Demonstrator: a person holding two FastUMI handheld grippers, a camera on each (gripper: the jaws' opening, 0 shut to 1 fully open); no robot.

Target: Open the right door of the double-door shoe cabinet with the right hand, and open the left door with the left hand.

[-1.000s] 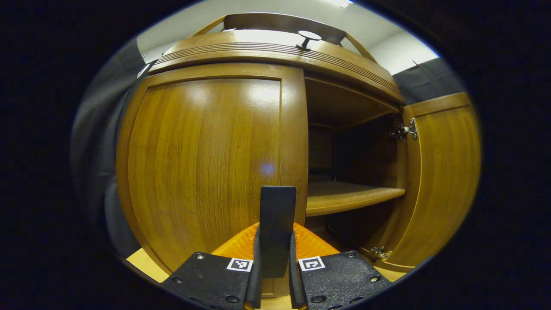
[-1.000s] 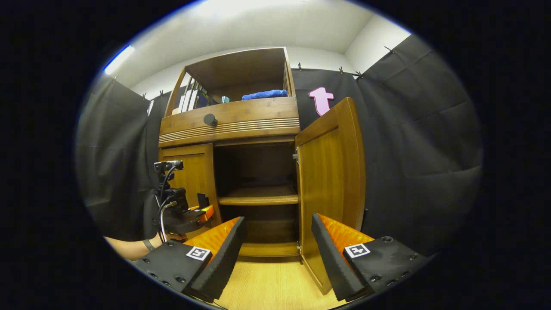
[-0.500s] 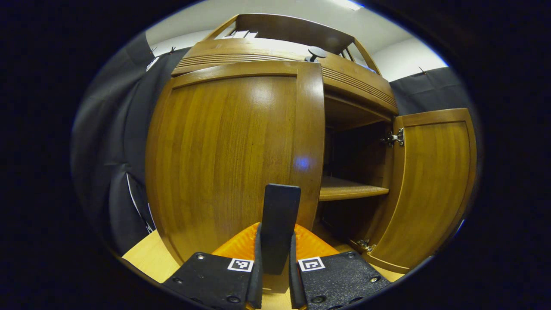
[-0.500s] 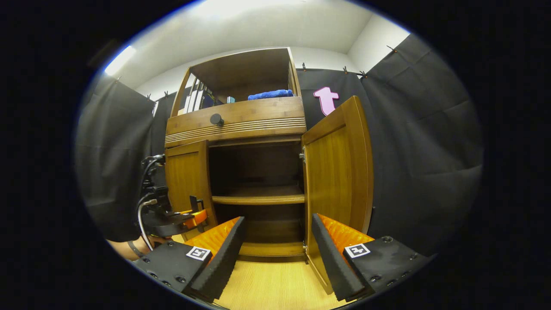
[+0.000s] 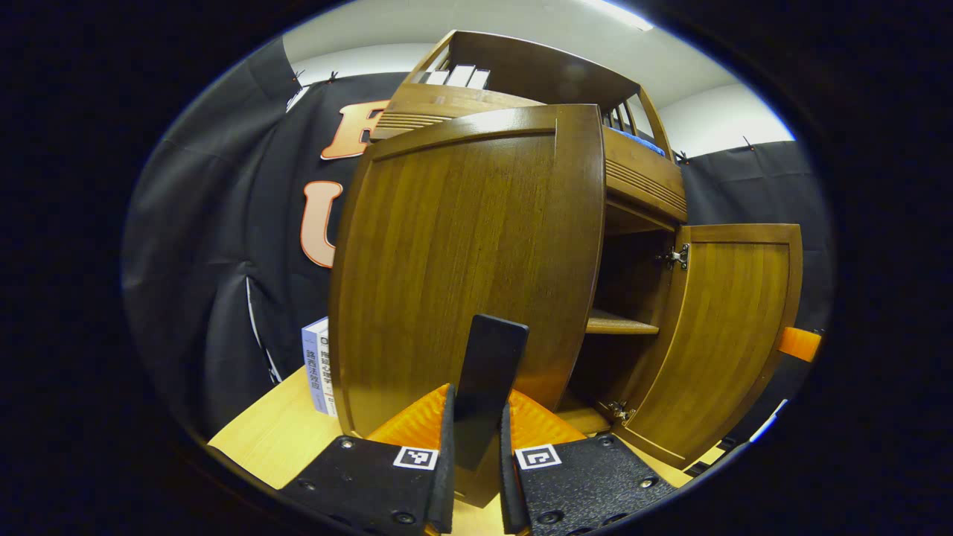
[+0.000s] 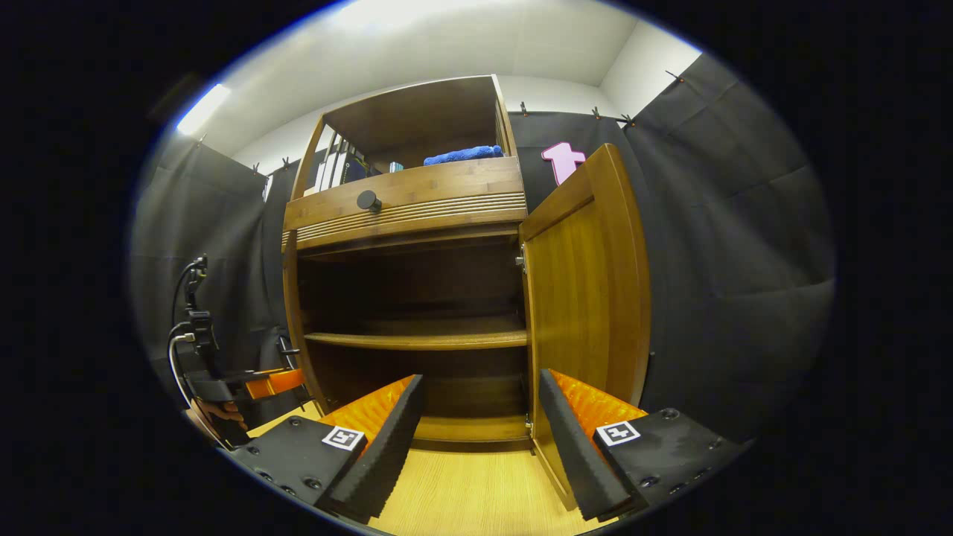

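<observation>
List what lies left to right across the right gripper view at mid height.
Left gripper → open cabinet shelf → opened right door → black cloth wall.

Printed characters run down the spine of a white-and-blue book (image 5: pixel 319 365) standing on the floor beside the left door (image 5: pixel 461 275) in the left gripper view; too small to read. Square black-and-white coded markers sit on the left gripper (image 5: pixel 474 476) and right gripper (image 6: pixel 480 447) finger mounts. No legible wording found.
</observation>
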